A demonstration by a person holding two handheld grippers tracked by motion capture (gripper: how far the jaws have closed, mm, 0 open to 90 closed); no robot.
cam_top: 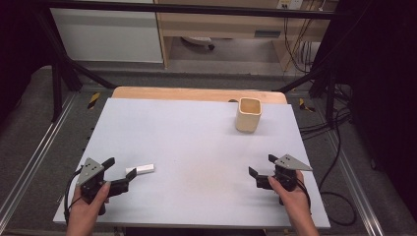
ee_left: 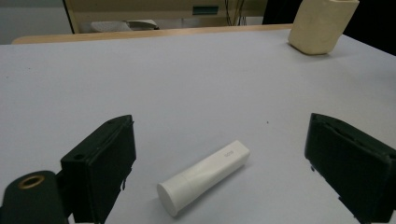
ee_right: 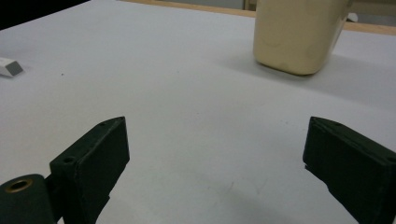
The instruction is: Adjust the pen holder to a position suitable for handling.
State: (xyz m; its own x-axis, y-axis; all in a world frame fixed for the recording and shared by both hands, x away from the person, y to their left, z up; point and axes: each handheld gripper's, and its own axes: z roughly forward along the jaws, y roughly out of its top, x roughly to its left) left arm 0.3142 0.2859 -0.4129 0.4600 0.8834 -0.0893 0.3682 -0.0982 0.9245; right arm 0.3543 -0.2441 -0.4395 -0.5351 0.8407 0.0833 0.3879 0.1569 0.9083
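White tabletop in a lab w/ black frame. Left gripper jaws wide apart, holding nothing, lined up either side of white tube lying flat, likely prepping a grab. Right gripper also gaping, empty, facing beige cup far back.

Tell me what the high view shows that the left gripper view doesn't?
High view alone: the person's two hands, the right tongs standing open, the dark floor and black cables around the table.

Left gripper view alone: a close look at the white plastic tube's round cap end and the faint print on its flat end.

Both: the white plastic tube lying between the open left tongs, untouched, the cream square cup standing upright, and the pale grey tabletop.
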